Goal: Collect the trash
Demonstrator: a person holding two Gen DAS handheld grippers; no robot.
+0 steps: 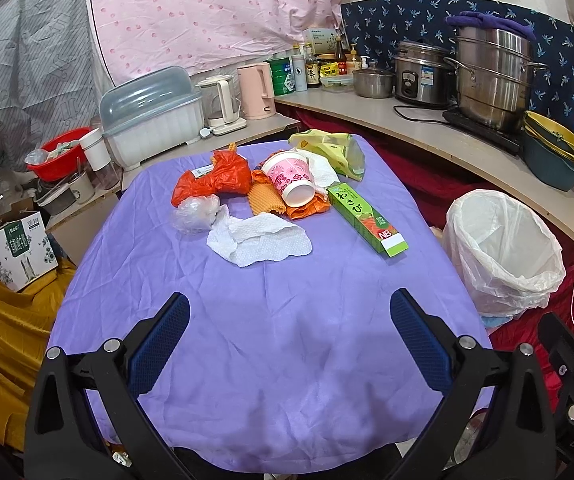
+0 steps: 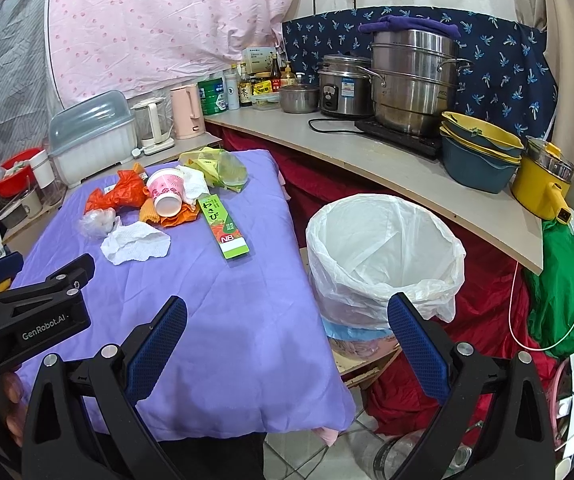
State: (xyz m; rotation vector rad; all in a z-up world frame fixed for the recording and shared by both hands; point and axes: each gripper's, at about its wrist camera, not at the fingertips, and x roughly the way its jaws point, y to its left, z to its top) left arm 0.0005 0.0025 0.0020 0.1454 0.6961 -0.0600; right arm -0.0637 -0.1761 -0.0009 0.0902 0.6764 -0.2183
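Trash (image 1: 271,196) lies heaped at the far end of the purple surface (image 1: 271,340), bin (image 1: 503,252) to its right. Left tongs (image 1: 289,344) and right tongs (image 2: 287,344) gape, empty. Light, crushable scraps: the near tissue (image 1: 259,240) looks best pinched at a raised fold.

Both grippers are just hanging there wide open, nothing between the fingers. The left gripper (image 1: 289,344) points straight ahead with its blue pads (image 1: 159,344) spread far apart. The right gripper (image 2: 287,346) sits just beside it on the right, same spread, blue pads (image 2: 417,346) facing inward, level and empty
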